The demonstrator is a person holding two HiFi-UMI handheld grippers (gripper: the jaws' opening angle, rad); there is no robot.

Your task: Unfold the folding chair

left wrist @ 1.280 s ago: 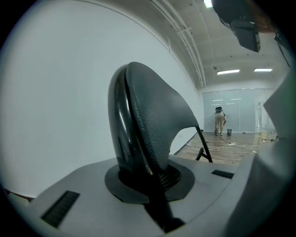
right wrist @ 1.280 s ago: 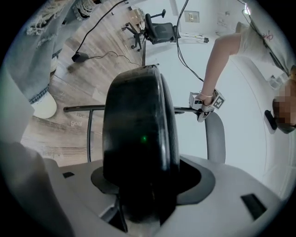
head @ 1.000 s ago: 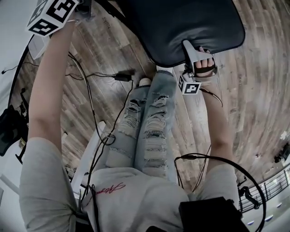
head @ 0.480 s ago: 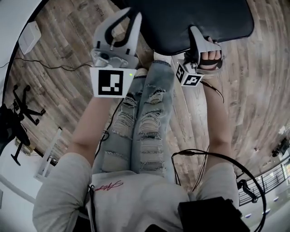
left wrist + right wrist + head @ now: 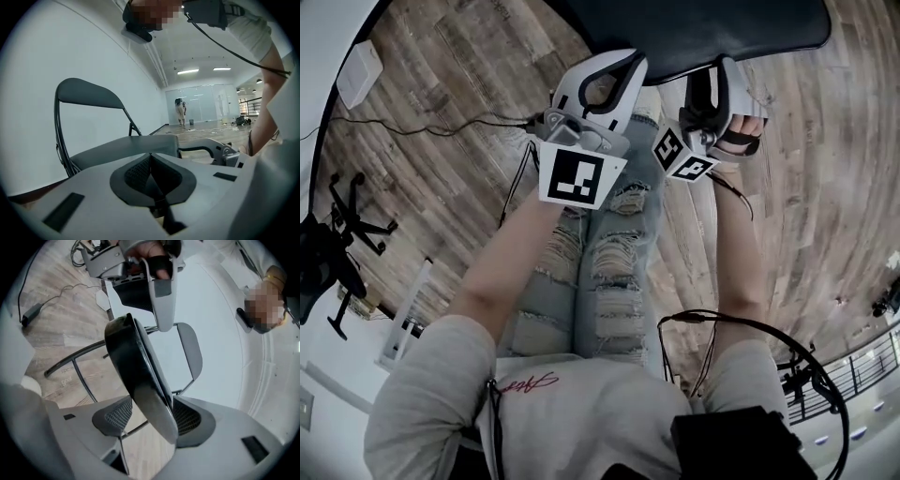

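The wooden plank floor [image 5: 825, 187] fills most of the head view, and at its edge along the white wall [image 5: 70, 47] stands the folding chair [image 5: 122, 151]. The chair's dark seat [image 5: 703, 28] is swung out from the frame and its curved backrest [image 5: 89, 93] is raised against the wall. The person stands in front of it, and the legs in ripped jeans [image 5: 600, 244] reach up to the seat's near edge. The right gripper [image 5: 712, 73] holds that near edge: in the right gripper view the seat's rim runs between its jaws, with a ribbed pad [image 5: 115, 414] on each side of it. The left gripper [image 5: 623, 62] sits just beside it, a little short of the seat, its jaws just closed together with nothing between them. A thin cable [image 5: 422, 122] trails across the floor toward the wall.
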